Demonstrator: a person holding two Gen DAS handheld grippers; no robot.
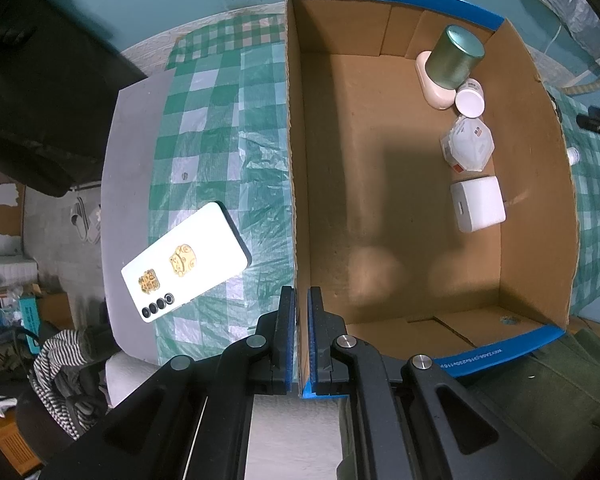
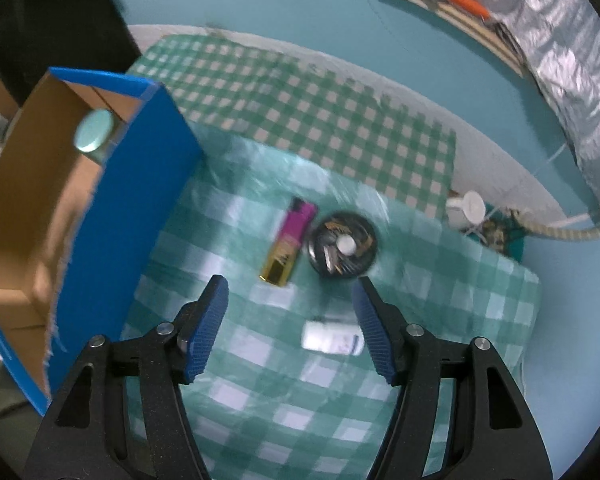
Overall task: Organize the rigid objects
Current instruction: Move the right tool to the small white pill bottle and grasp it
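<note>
An open cardboard box (image 1: 380, 208) with blue outer walls stands on the green checked cloth. It holds a green tin (image 1: 454, 58), a pink case (image 1: 434, 88), a white jar (image 1: 470, 98), a packaged mask (image 1: 466, 144) and a white cube (image 1: 478, 204). My left gripper (image 1: 302, 300) is shut on the box's near left wall. A white phone (image 1: 186, 262) lies outside, left of the box. My right gripper (image 2: 290, 292) is open above the cloth. Ahead of it lie a pink and gold lighter (image 2: 288, 242) and a round dark tin (image 2: 342, 244). A small white bottle (image 2: 332, 338) lies between its fingers.
The box (image 2: 112, 216) stands left of my right gripper. A white cup (image 2: 466, 208) and a rope sit at the cloth's far right corner. A foil-wrapped bundle (image 2: 540, 40) leans on the teal wall. Clothes and clutter lie on the floor at the left (image 1: 60, 360).
</note>
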